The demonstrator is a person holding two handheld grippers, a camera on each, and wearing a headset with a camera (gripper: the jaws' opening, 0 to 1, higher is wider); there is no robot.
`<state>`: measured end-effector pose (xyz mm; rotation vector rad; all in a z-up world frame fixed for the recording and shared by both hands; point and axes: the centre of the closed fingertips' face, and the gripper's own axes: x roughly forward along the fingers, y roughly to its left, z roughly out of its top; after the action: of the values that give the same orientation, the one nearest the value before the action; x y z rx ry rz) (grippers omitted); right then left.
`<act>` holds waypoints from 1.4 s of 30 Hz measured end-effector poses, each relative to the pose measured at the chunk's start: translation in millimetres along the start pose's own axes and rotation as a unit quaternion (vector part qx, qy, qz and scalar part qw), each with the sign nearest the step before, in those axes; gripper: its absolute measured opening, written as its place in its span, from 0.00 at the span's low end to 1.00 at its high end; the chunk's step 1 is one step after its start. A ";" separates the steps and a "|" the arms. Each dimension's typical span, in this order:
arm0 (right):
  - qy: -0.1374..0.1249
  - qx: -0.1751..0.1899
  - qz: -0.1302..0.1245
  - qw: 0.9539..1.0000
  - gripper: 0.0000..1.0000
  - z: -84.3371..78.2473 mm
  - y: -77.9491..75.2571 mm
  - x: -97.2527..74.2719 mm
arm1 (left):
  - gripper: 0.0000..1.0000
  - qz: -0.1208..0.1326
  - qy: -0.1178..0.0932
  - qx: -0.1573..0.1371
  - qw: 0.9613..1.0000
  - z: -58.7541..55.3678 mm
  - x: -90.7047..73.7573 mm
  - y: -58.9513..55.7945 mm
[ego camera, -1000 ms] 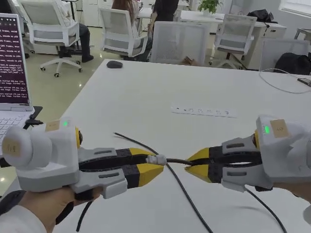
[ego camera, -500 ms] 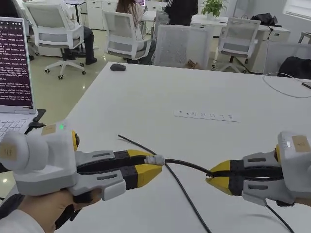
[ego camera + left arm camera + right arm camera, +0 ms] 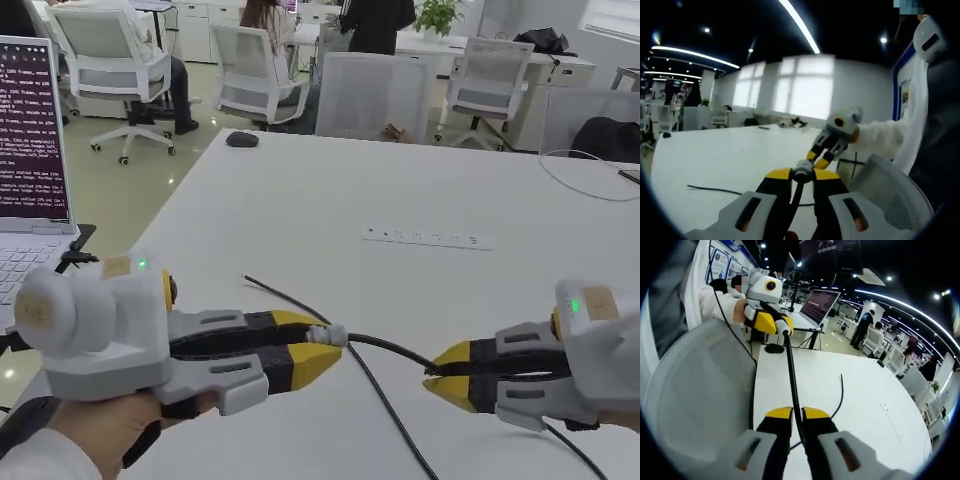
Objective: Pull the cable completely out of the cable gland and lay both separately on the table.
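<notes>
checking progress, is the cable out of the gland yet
Not out: the cable enters the gland held in the left gripper and stretches to the shut right gripper.

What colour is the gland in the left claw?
Pale grey, almost white; the gland shows best in the head view, against the black cable.

Laptop screen [image 3: 30, 130] shows lines of text — too small to read.
</notes>
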<state>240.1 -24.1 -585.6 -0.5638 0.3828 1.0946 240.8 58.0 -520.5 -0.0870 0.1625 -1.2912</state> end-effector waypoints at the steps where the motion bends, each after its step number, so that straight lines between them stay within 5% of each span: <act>1: 0.000 0.005 0.002 1.000 0.11 0.3 0.1 -0.1 | 0.16 0.000 0.000 0.001 1.000 0.0 0.0 -0.3; 11: 0.007 -0.007 -0.013 1.000 0.19 11.0 -6.4 1.2 | 0.16 0.006 0.005 0.016 1.000 -0.8 -1.0 1.1; 17: -0.015 -0.035 -0.013 0.999 0.20 38.9 -12.9 2.2 | 0.16 -0.005 0.010 0.021 1.000 -2.4 1.3 -4.6; 25: -0.055 -0.059 0.019 0.997 0.22 72.3 4.0 14.2 | 0.16 -0.005 0.010 0.024 1.000 -1.4 0.7 -4.8; 31: -0.065 -0.074 0.031 0.995 0.19 83.5 10.5 20.2 | 0.16 -0.009 0.016 0.027 0.999 -3.4 1.8 -6.5; 35: -0.065 -0.091 0.048 0.993 0.06 84.8 19.8 22.7 | 0.16 -0.008 0.017 0.026 0.999 -3.9 1.7 -5.5; 42: -0.070 -0.085 0.042 0.993 0.06 83.8 17.6 22.7 | 0.16 -0.008 0.017 0.021 1.000 -4.3 1.8 -3.5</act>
<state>234.9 48.7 -535.5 -0.6212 0.1933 1.2482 237.2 55.4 -524.4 -0.0313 0.1642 -1.3125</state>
